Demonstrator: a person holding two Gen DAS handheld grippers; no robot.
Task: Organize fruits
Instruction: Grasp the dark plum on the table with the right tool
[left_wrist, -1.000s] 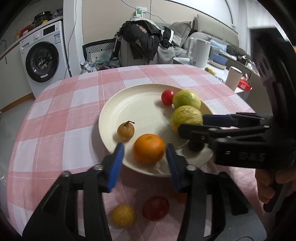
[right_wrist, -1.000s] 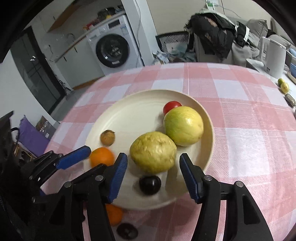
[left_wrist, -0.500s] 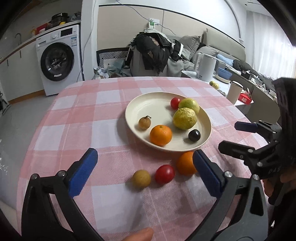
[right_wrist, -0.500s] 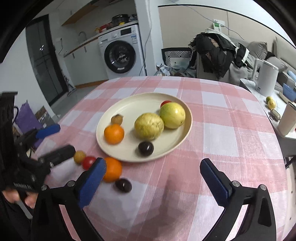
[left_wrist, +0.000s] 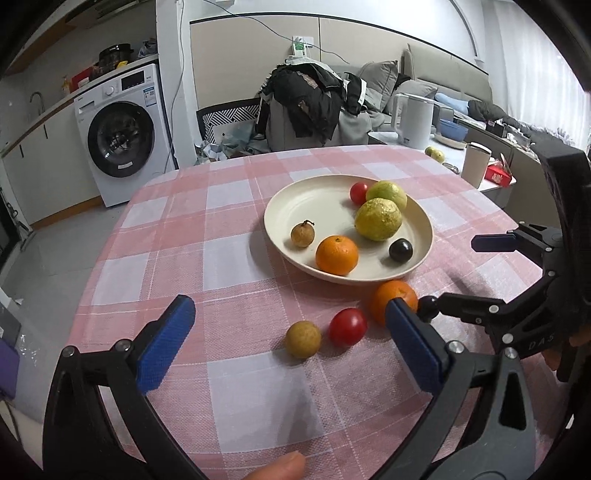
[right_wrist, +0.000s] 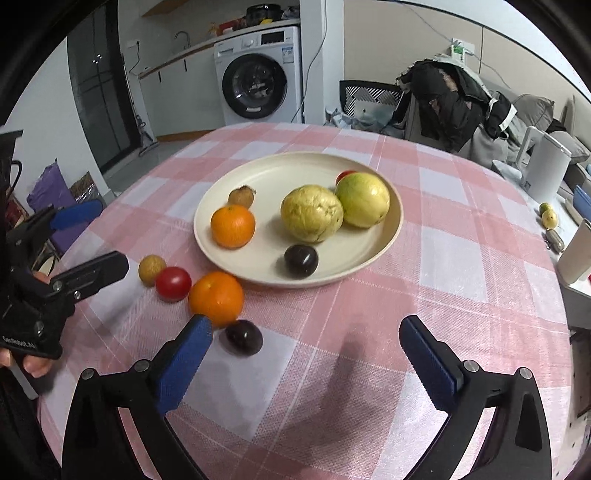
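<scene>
Round worktop (right_wrist: 461, 258) w/ pink check cloth; cream plate (right_wrist: 397, 221) holds orange (right_wrist: 232, 226), 2 guavas, tomato, dark plum (right_wrist: 301, 260), small brown fruit; 4 loose fruits lie beside plate's near rim; left gripper (left_wrist: 291, 341) and right gripper (right_wrist: 304, 352) jaws just opened, now spread wide, nothing between.

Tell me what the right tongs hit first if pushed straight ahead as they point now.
Probably bare tablecloth: the open right tongs frame empty cloth. The dark fruit lies just inside the left finger; the plate sits farther on. Depth is unclear.
</scene>
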